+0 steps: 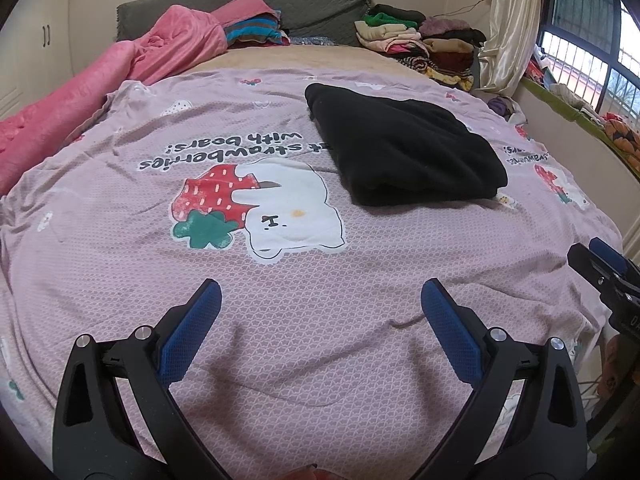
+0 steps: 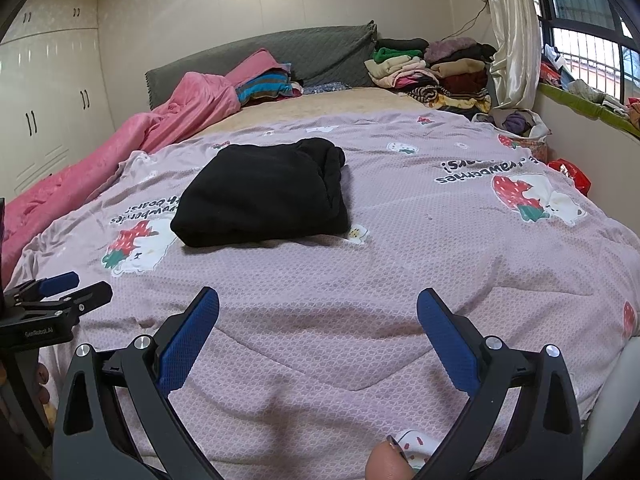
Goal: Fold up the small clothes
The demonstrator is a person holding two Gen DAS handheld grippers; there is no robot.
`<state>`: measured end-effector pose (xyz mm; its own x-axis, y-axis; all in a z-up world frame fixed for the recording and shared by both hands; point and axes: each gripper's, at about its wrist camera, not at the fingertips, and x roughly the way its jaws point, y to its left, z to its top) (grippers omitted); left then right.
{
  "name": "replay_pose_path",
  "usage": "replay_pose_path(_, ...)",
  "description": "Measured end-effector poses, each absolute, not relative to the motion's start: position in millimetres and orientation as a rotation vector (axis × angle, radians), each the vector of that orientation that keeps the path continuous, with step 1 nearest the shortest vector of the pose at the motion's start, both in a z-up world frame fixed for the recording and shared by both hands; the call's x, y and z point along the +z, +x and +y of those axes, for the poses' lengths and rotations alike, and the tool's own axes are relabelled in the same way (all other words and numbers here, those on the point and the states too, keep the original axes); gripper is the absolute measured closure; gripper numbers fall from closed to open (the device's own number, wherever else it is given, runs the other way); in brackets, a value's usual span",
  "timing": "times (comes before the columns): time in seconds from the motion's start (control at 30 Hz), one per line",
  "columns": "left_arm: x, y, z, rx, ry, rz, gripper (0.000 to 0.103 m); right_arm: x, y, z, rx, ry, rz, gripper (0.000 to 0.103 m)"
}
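A black garment (image 1: 404, 144) (image 2: 264, 196) lies folded into a thick rectangle on the pink strawberry-print bedspread (image 1: 280, 280) (image 2: 400, 260). My left gripper (image 1: 320, 296) hovers open over the near part of the spread, well short of the garment and to its left, with nothing between its blue pads. My right gripper (image 2: 318, 304) is open too and holds nothing, the garment lying ahead and to its left. Each gripper shows at the edge of the other's view: the right one (image 1: 600, 264), the left one (image 2: 60, 292).
A rumpled pink quilt (image 1: 100, 80) runs along the bed's left side. Stacks of folded clothes (image 1: 420, 40) (image 2: 436, 68) sit at the headboard's right corner, striped ones (image 1: 252, 32) near the middle. A curtain and window ledge border the right. A fingertip (image 2: 386, 460) shows at the bottom.
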<state>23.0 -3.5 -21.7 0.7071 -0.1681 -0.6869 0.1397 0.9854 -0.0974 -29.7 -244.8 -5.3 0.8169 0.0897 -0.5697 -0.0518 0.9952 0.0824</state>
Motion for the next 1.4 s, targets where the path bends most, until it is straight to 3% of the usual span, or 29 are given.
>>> replay_pose_path(0.97, -27.0, 21.9, -6.0, -0.182, -0.029, 0.799, 0.010, -10.1, -34.1, -259.0, -0.014, 0.092, 0.615, 0.004)
replay_pose_path(1.17, -30.1, 39.6, 30.8, -0.132, -0.119, 0.855, 0.010, -8.9, -53.7, -355.4, -0.363, 0.216, 0.614, 0.004)
replay_pose_path(1.4, -21.5, 100.5, 188.7, 0.202, -0.237, 0.849, 0.010, -41.4, -129.9, -572.0, -0.988, 0.401, 0.725, 0.004)
